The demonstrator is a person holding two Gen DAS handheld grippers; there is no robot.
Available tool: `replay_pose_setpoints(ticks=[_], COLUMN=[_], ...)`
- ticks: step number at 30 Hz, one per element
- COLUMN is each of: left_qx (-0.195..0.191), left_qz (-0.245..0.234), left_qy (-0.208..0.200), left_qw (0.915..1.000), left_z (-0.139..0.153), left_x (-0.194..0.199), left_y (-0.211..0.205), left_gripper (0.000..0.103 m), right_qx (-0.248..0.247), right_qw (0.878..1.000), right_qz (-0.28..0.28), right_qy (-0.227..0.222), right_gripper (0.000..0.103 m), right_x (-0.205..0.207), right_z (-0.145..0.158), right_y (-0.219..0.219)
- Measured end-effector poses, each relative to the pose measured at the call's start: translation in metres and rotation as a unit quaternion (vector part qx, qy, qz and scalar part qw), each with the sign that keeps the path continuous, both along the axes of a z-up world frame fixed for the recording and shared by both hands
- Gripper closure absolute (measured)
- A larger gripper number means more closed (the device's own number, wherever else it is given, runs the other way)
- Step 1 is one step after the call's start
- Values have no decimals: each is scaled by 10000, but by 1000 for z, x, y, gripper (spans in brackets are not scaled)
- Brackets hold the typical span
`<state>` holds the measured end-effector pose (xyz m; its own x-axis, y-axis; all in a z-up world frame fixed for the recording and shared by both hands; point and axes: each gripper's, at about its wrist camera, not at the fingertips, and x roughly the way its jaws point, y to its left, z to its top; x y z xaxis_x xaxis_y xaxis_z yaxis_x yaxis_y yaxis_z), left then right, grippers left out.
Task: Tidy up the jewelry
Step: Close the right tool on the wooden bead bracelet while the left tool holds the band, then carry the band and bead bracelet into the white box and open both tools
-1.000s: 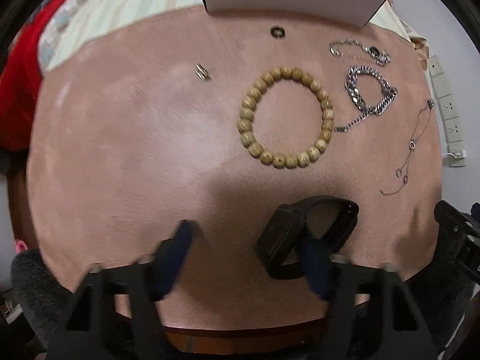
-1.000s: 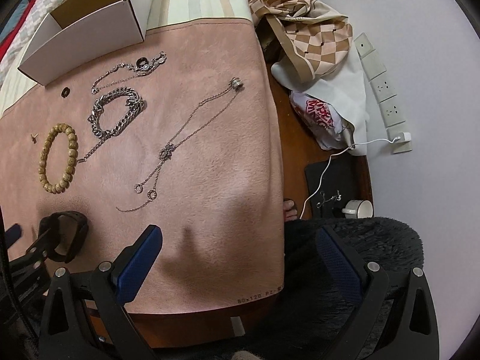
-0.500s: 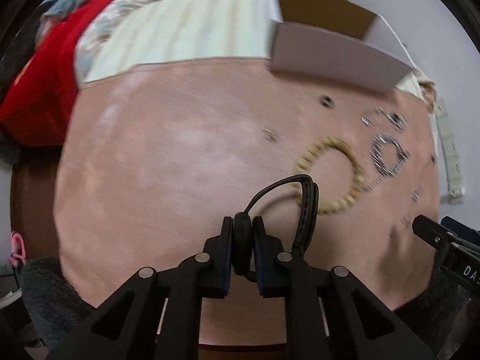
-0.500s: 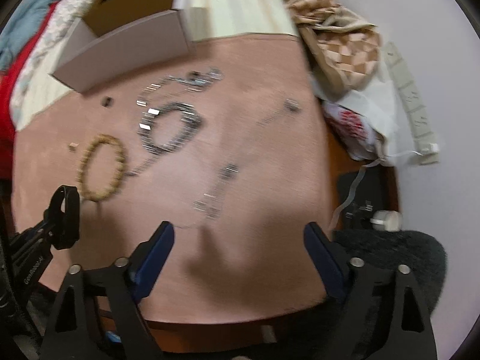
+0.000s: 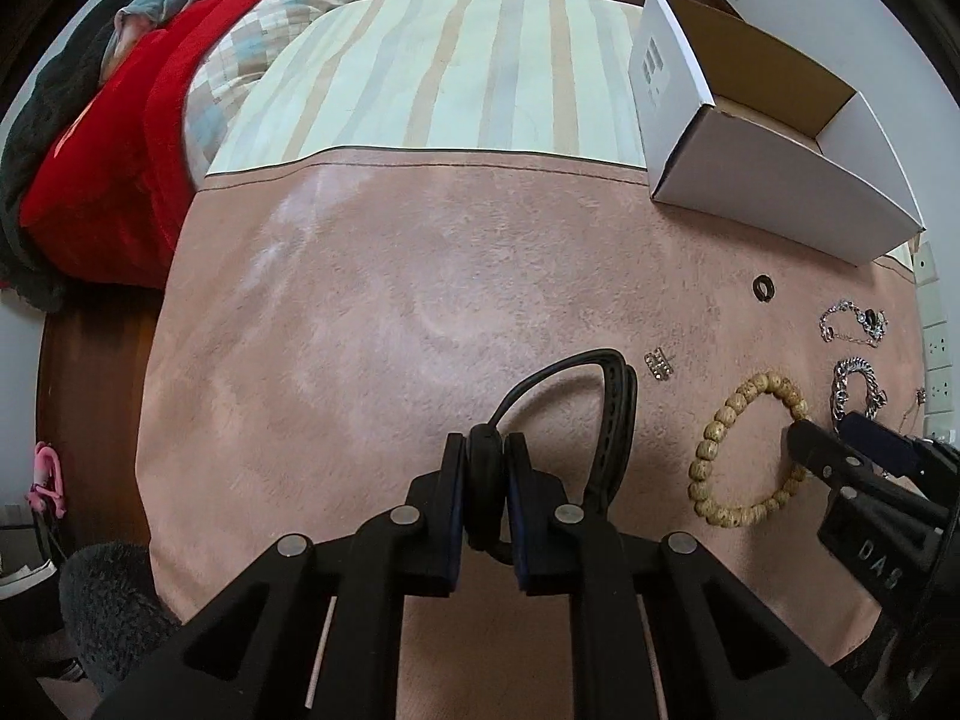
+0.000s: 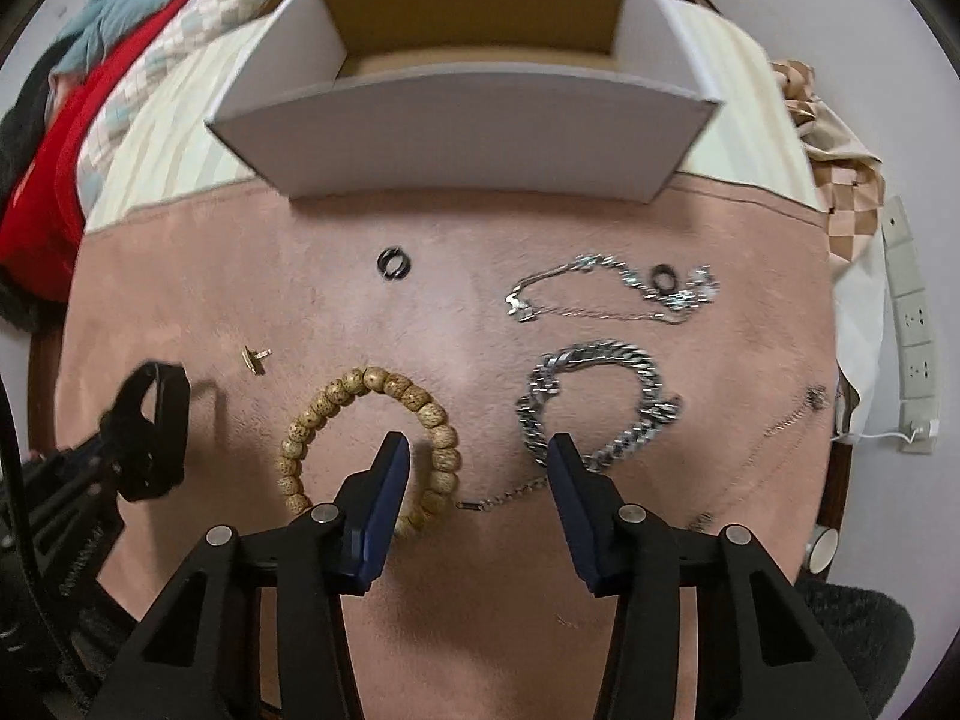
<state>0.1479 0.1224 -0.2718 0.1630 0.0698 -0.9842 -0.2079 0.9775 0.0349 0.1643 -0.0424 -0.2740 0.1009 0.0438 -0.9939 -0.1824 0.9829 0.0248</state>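
Left gripper (image 5: 486, 468): you have its pads clamped on the black watch band (image 5: 612, 420), which loops up and out past the fingertips above the pink mat (image 5: 360, 330).
Right gripper (image 6: 477, 468): your jaws are closing, pointing down at the mat; nothing is pinched. The left pad sits inside the ring of the wooden bead bracelet (image 6: 372, 444), whose right side falls between the pads; the right pad overlaps the silver chain bracelet (image 6: 600, 402).
Bead bracelet: flat on the mat, just beside the chain bracelet.
Other jewelry: black ring (image 6: 393, 262), thin silver chain (image 6: 612, 294) and small gold stud (image 6: 255, 358), all loose on the mat.
Box (image 6: 468, 138): white, open, at the mat's far edge; no jewelry visible inside.
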Motion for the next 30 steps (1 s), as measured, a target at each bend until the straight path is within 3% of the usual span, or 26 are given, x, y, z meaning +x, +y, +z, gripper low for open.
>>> replay_pose_setpoints(ticks=[6,9,10,15,20,30], left_qx=[-42,-61,-68,-116,-216,-482], left_qz=[-3,2,7,38,35,-139], left_qy=[89,103,99,48,-52,-488], left_qw=[10000,9999,9999,9999,9997,9975], left_z=[-2,-5,-6,-3,9,53], left_x=[0,2,4,-4,-9,23], left_y=[-10,-6,-3,-1,0,-6], left_gripper=[93,93,93,93,93,93], right_qx=[-312,-429,-318,526,1312,1672], right_qw=[9991,9982,9987,9983,9900,9818], right_qz=[208,230,219,-85,-475,-524], right_qy=[-193,-341,-345,-227,-210,-738], right_gripper=[61,80,94,95,95,95], right_x=[-6,-9,-10,-21,-29,-3], right_z=[1,3,4,18,39,99], right_y=[18,23,22,-3,-29,-56])
